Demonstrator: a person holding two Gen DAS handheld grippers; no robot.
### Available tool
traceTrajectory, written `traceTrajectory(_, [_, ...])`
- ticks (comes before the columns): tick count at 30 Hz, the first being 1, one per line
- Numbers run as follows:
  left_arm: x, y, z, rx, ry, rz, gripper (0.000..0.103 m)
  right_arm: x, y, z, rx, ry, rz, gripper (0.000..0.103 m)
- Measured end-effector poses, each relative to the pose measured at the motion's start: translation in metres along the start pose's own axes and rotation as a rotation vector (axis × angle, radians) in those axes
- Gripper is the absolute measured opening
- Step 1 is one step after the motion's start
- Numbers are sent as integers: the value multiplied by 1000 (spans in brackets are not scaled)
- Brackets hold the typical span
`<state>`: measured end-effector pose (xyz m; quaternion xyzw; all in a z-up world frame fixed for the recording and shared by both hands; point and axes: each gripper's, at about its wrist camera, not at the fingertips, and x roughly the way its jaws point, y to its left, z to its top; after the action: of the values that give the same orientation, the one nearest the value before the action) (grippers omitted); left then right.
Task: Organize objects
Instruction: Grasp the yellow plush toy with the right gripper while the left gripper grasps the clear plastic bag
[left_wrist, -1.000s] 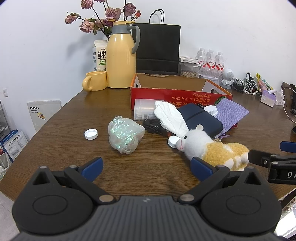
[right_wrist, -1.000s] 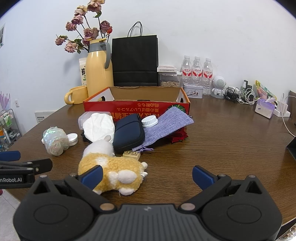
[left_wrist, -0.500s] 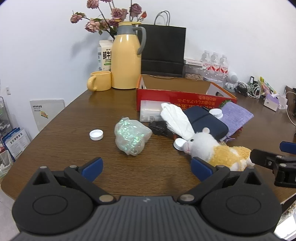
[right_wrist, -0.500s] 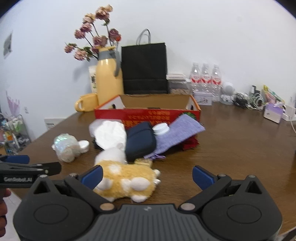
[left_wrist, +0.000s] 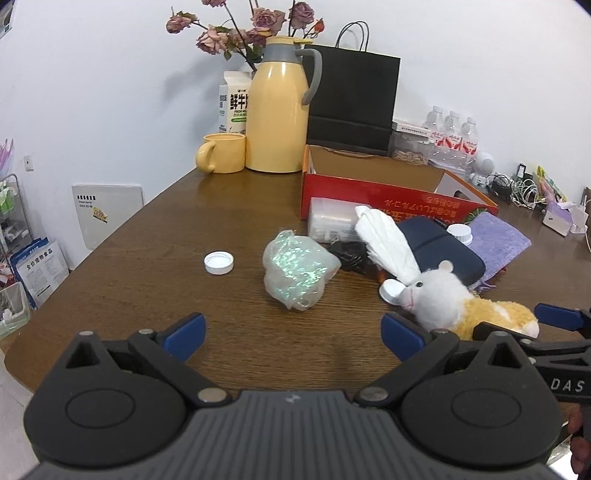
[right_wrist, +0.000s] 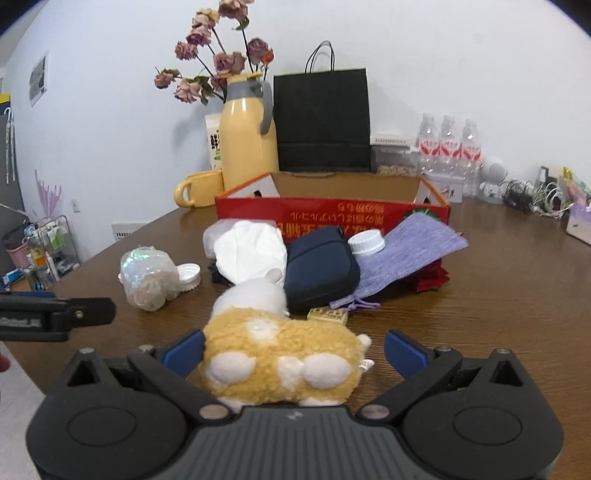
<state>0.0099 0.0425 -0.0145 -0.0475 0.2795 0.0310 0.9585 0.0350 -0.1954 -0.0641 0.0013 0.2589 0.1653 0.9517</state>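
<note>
A yellow-and-white plush toy (right_wrist: 280, 350) lies on the wooden table (right_wrist: 498, 295), its rear end between the fingers of my open right gripper (right_wrist: 294, 350). The left pad is right at its side and the right pad stands apart. Behind the toy are a navy pouch (right_wrist: 321, 273), a purple cloth (right_wrist: 410, 251), a white wad of fabric (right_wrist: 251, 251) and an open red cardboard box (right_wrist: 332, 214). My left gripper (left_wrist: 291, 332) is open above bare table, just short of a shiny crumpled plastic bag (left_wrist: 297, 271). The plush toy (left_wrist: 443, 299) is to its right.
A loose white cap (left_wrist: 218, 262) lies left of the bag. A yellow thermos (left_wrist: 277, 110), mug (left_wrist: 221, 153), black paper bag (left_wrist: 354, 99) and water bottles (right_wrist: 448, 144) line the back wall. Cables and small items (left_wrist: 524, 188) sit far right. The table edge is close on the left.
My right gripper has moved forward until the plush toy's rear sits between its open fingers. The left gripper has shifted slightly, still open before the plastic bag.
</note>
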Motion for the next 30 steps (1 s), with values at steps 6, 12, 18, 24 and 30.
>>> traceTrajectory(6, [3, 7, -2, -19, 9, 11, 103, 16, 2, -1, 3, 43, 45, 103])
traceTrajectory(12, [5, 8, -3, -25, 18, 9, 103, 26, 4, -3, 13, 61, 45, 103])
traceTrajectory(18, [5, 8, -5, -26, 24, 13, 103, 34, 6, -3, 16, 78, 38, 103])
traceTrajectory(24, [8, 10, -4, -32, 32, 21, 103, 35, 5, -3, 28, 78, 50, 98])
traceTrajectory(30, [9, 9, -1, -34, 23, 24, 103, 28, 4, -4, 25, 67, 73, 93])
